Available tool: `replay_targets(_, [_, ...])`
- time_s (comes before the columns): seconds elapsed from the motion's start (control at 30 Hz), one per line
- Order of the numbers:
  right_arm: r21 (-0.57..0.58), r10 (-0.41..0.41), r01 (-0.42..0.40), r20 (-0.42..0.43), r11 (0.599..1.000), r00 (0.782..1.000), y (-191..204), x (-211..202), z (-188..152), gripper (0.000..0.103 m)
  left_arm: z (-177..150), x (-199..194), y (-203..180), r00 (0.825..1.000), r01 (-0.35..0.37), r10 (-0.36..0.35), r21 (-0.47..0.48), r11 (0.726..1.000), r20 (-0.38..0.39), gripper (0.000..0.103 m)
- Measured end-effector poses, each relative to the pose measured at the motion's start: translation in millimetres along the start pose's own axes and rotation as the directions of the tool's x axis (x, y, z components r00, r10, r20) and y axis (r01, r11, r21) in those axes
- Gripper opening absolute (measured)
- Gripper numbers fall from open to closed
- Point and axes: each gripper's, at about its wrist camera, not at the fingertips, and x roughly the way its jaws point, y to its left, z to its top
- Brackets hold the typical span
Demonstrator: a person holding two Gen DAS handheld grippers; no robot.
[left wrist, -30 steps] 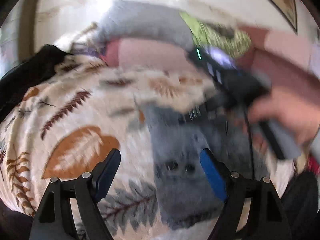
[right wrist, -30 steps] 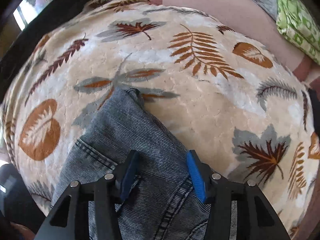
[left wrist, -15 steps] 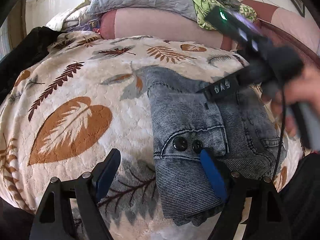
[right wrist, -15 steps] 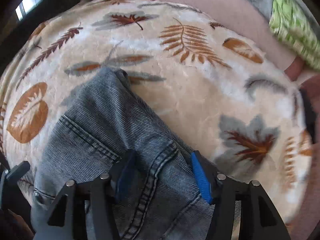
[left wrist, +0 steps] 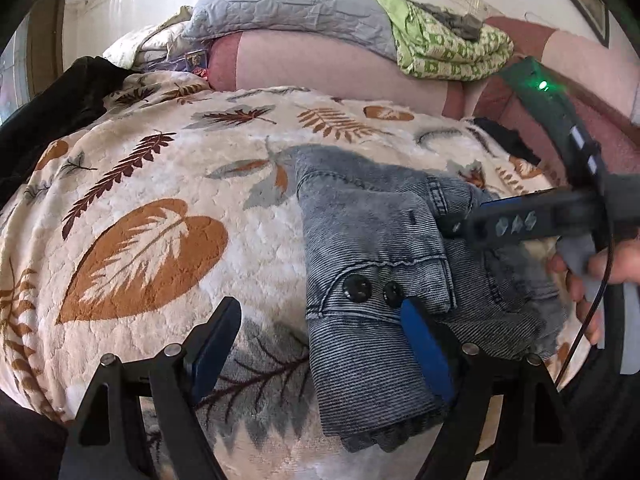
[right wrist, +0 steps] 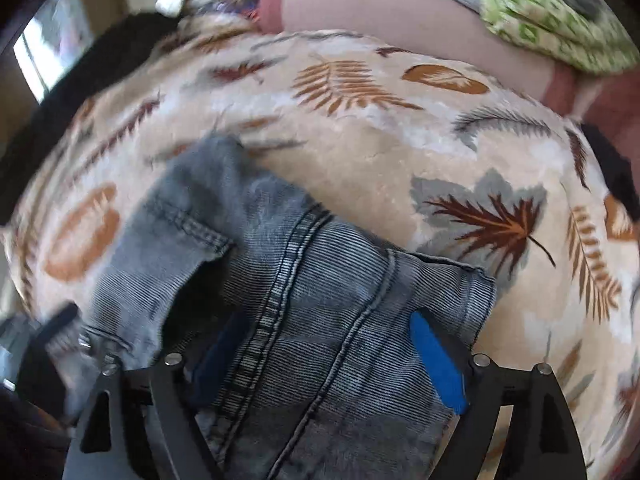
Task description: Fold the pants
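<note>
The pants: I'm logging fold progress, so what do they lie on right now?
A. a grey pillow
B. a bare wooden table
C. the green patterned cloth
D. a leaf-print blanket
D: the folded denim pants rest on the cream leaf-print blanket; the green cloth and grey pillow sit farther back, apart from them.

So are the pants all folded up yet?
Nearly. The jeans already lie in a small folded bundle on the leaf blanket. The right tool is opening over them; the left tool is open beside them. Maybe some tidying is left.
</note>
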Motion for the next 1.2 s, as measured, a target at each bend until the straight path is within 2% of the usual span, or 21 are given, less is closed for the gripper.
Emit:
replay_targets(0.1, [0.015,0.028,-0.029,0.087,0.999,0.996,0,-30,-7,0.087,7,-15,5,0.999,-0.007,0.008,-0.014,1.000,0.050,0.083])
replay_targets(0.17, [0.000,0.031,-0.032,0.102,0.999,0.994,1,-36,-20,0.087,8,-20,7,0.999,-0.024,0.025,-0.028,0.999,0.048,0.083])
replay_targets(0.2, [-0.007,0.029,-0.028,0.074,1.000,0.997,3,-29,-28,0.087,7,-19,8,0.999,-0.031,0.033,-0.037,0.999,0.034,0.083])
replay_targets(0.23, [-0.026,0.027,-0.027,0.006,0.999,1.000,5,-11,-37,0.087,6,-15,7,0.999,-0.035,0.035,-0.041,0.999,0.010,0.085])
replay_targets(0.27, [-0.022,0.035,-0.035,-0.012,0.999,0.999,3,2,-44,0.089,4,-4,3,0.998,-0.044,0.043,-0.022,0.999,-0.053,0.086])
replay_targets(0.3, [0.006,0.046,-0.046,0.016,0.999,0.999,0,-1,-45,0.091,1,3,-1,0.995,-0.057,0.057,-0.001,0.998,-0.084,0.086])
replay_targets(0.37, [0.034,0.055,-0.055,0.014,0.998,0.998,-2,-10,-42,0.090,2,-2,-3,0.997,-0.071,0.072,0.022,0.997,-0.042,0.086])
replay_targets(0.43, [0.044,0.081,-0.085,0.073,0.995,0.994,-2,-31,-43,0.090,8,-10,-3,0.996,-0.072,0.072,0.000,0.997,-0.048,0.086])
replay_targets(0.53, [0.013,0.085,-0.088,0.145,0.996,0.986,2,-53,-55,0.091,12,-29,0,0.997,-0.067,0.068,-0.039,0.997,0.033,0.086])
replay_targets(0.57, [0.008,0.082,-0.084,0.130,0.996,0.988,3,-49,-62,0.091,11,-27,-1,0.996,-0.085,0.086,-0.032,0.996,0.025,0.086])
replay_targets(0.6, [-0.003,0.084,-0.084,0.074,0.996,0.994,4,-35,-69,0.091,9,-18,-3,0.996,-0.093,0.093,-0.016,0.996,-0.011,0.087])
replay_targets(0.63, [-0.012,0.080,-0.080,0.039,0.997,0.996,5,-26,-77,0.091,3,0,-7,0.991,-0.091,0.093,0.022,0.996,-0.099,0.087])
replay_targets(0.67, [-0.030,0.063,-0.062,0.037,0.998,0.997,6,-16,-81,0.094,0,4,-9,0.990,-0.090,0.093,0.035,0.995,-0.107,0.087])
replay_targets(0.7, [-0.050,0.049,-0.046,0.069,0.998,0.996,9,-20,-82,0.094,-1,2,-8,0.994,-0.091,0.093,0.035,0.995,-0.063,0.089])
replay_targets(0.8, [-0.001,0.091,-0.092,0.095,0.996,0.991,4,-39,-77,0.094,7,-10,-7,0.994,-0.097,0.097,0.008,0.995,-0.041,0.089])
replay_targets(0.9, [-0.007,0.103,-0.103,0.152,0.995,0.983,-1,-57,-82,0.094,7,-22,-9,0.995,-0.096,0.096,0.009,0.995,0.030,0.089])
replay_targets(0.93, [-0.013,0.087,-0.087,0.143,0.996,0.986,-2,-54,-89,0.094,3,-15,-11,0.993,-0.118,0.118,0.032,0.993,0.010,0.090])
replay_targets(0.97, [-0.014,0.086,-0.085,0.095,0.996,0.992,-4,-38,-95,0.095,-1,-3,-12,0.991,-0.123,0.125,0.052,0.991,-0.037,0.090])
replay_targets(1.0, [0.006,0.094,-0.094,0.044,0.996,0.995,-5,-22,-99,0.095,-6,4,-10,0.992,-0.111,0.114,0.050,0.993,-0.048,0.092])
replay_targets(1.13, [0.067,0.142,-0.149,0.099,0.987,0.985,-18,-35,-99,0.096,3,-10,2,0.998,-0.063,0.062,-0.014,0.998,-0.025,0.092])
replay_targets(1.2, [0.129,0.171,-0.189,0.133,0.973,0.976,-33,-45,-98,0.096,12,-26,9,0.999,-0.037,0.038,-0.028,0.999,0.038,0.092])
